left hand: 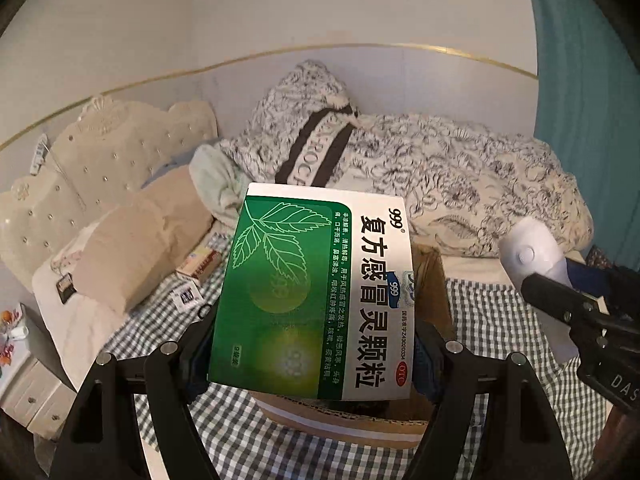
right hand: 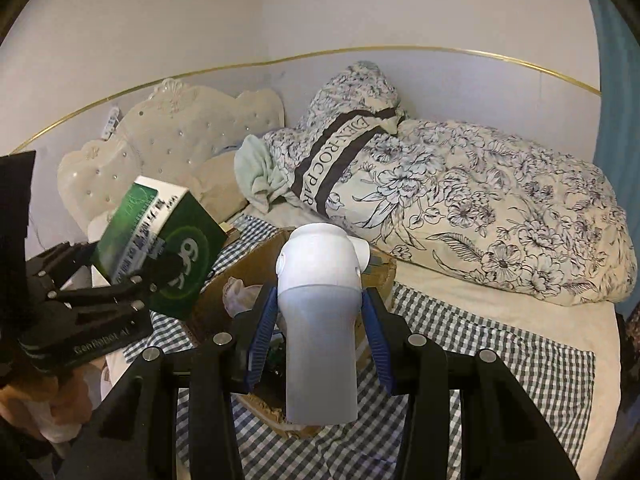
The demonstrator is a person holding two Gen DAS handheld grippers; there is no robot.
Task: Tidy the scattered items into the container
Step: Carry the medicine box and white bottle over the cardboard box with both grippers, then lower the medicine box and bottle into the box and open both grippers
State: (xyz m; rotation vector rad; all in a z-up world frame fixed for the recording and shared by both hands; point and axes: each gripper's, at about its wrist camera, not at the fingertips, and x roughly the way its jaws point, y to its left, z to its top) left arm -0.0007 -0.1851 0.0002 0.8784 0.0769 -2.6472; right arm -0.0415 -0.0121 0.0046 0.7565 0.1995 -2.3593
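1. Bedroom scene: checked sheet over the bed, one floral duvet bunched against the wall, one tufted headboard at the left.
2. One cardboard box sits open on the sheet, some crumpled white stuff inside.
3. Two items are up in the air, one per gripper.
4. Left gripper: jaws set wide, clamped on the sides of the green carton, right above the box; its long axis runs away from the camera, printed face up.
5. Right gripper: jaws about half open, blue pads pinching the white bottle, cap end pointing away, over the box's near edge.
6. Two small packets lie loose on the sheet by the beige pillow.
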